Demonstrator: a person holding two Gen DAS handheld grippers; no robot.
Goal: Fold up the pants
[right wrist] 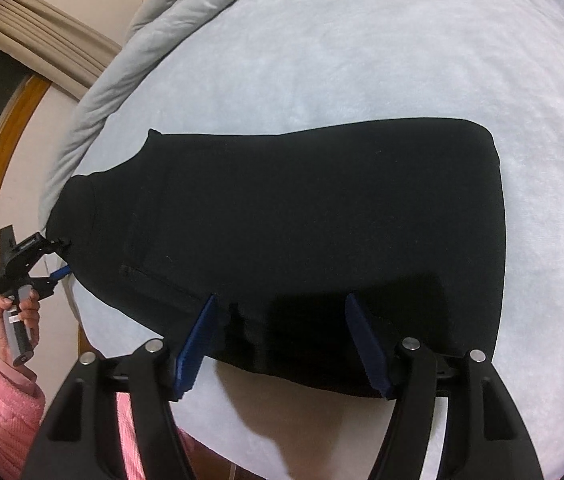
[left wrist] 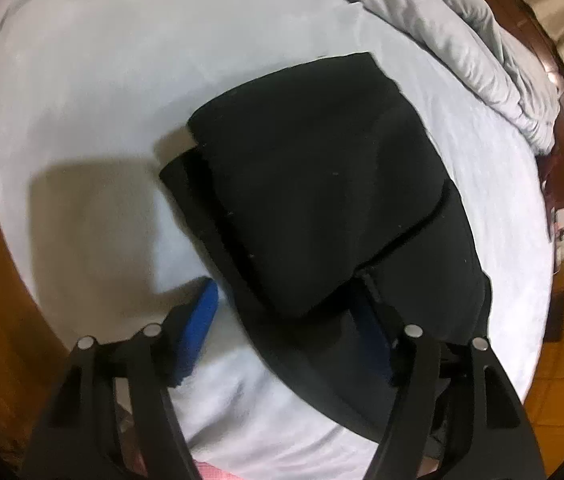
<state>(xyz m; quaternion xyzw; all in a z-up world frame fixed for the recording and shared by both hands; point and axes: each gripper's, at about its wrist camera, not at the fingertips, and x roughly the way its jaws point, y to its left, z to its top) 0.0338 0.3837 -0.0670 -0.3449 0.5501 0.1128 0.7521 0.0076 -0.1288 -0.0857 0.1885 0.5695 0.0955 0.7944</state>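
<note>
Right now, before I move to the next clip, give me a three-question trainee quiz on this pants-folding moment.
1. True or false: the black pants lie on a pale bed sheet.
2. Which is bunched along the bed's edge? A) a grey duvet B) a red towel C) a striped pillow
3. Fill in: the sleeve behind the hand holding the left gripper is ____.

Key: 1 true; 2 A; 3 pink
</note>
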